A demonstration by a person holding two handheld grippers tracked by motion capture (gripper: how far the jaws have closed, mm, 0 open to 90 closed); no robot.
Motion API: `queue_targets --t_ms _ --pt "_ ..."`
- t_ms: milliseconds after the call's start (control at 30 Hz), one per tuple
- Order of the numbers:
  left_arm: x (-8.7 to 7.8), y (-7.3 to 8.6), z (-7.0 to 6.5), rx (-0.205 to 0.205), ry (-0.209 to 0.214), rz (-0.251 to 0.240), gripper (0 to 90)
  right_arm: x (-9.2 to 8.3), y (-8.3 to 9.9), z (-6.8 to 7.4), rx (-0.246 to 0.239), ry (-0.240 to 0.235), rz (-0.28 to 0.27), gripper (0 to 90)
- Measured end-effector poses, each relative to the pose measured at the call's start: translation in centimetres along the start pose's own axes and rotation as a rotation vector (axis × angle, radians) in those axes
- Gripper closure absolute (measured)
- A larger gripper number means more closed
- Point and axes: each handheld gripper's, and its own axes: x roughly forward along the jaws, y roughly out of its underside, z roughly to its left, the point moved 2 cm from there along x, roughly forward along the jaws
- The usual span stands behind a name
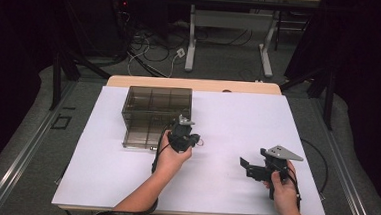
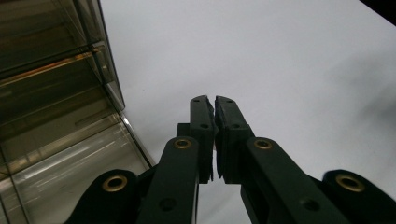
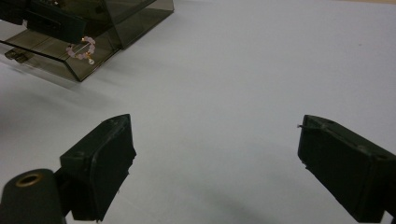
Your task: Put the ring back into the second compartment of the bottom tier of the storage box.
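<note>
**Gripping a bead bracelet beside the smoky box**

Pinching shut, the left gripper (image 2: 214,103) has its jaws pressed nearly together, and in the right gripper view a small pink bead bracelet (image 3: 82,49) hangs from its tip, just beside the open front of the tinted plastic organizer box (image 1: 155,115). The right gripper (image 3: 215,163) rests well apart over the white table sheet (image 1: 228,120), jaws spread wide with nothing between them.
</note>
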Motion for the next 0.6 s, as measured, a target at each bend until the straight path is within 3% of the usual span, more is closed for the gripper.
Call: queue_targets --t_ms 367,600 --pt "-1.7 -0.2 0.8 -0.001 -0.009 -0.043 86.8 0.0 0.1 -0.1 0.001 0.001 0.003 10.4" --pt "-2.7 0.0 1.7 -0.024 -0.018 -0.062 86.8 0.0 0.1 0.0 0.000 0.002 0.006 10.4"
